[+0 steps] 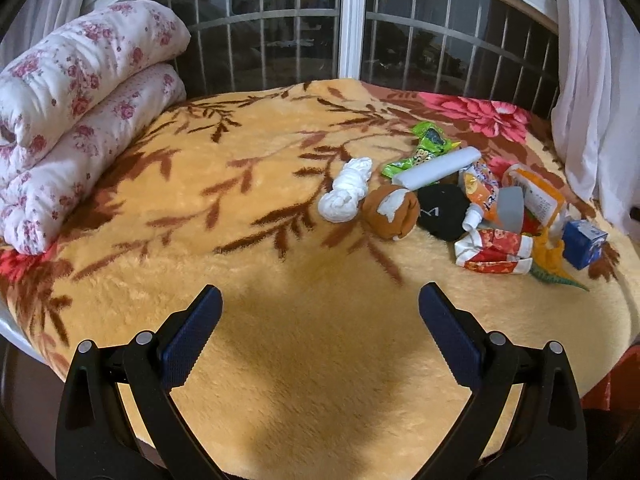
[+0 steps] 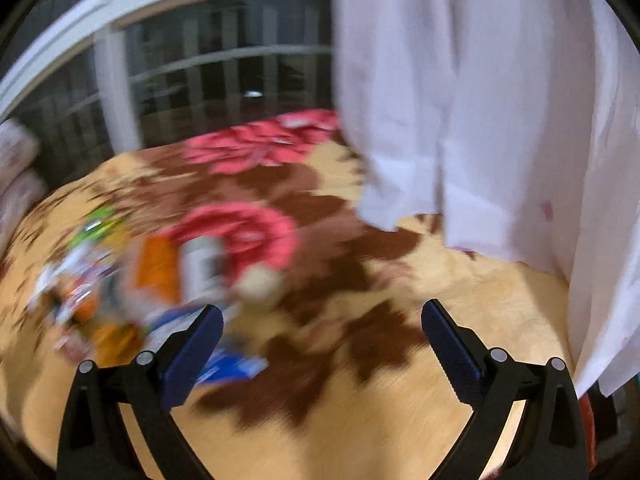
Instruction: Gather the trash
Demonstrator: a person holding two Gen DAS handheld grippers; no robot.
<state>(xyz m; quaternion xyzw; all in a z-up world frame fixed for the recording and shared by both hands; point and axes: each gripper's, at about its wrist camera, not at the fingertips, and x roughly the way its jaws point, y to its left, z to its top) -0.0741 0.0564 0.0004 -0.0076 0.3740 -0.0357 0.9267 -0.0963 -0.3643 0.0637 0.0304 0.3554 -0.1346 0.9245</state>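
Left wrist view. Left gripper (image 1: 320, 308) hovers over the near part of the bed (image 1: 280, 340), jaws spread wide, nothing between them. Bed carries a yellow plush blanket with brown leaf and red flower pattern. The trash pile (image 1: 492, 208) lies on the blanket to the right of and beyond the gripper, well apart from it. In the pile: a green snack wrapper (image 1: 424, 148) at the far end, a white roll (image 1: 438, 168) just beside it, an orange carton (image 1: 536, 192), a crushed red-and-white pack (image 1: 494, 252) at the near edge, a blue box (image 1: 584, 244) at the far right. Mixed in on the pile's left side: a white knotted cloth (image 1: 348, 192), a brown sock ball (image 1: 392, 210), a black sock ball (image 1: 442, 210). Folded floral quilt (image 1: 76, 120) sits far left of the pile. Barred window (image 1: 352, 40) behind the bed; white curtain (image 1: 596, 100) right of the pile.

Right wrist view. Heavy motion blur. Right gripper (image 2: 322, 320) over the blanket, jaws wide apart and empty. The trash pile (image 2: 120, 276) shows as a smear of colours left of the gripper, just beyond its left finger; single items cannot be told apart. Curtain (image 2: 480, 100) hangs to the right.
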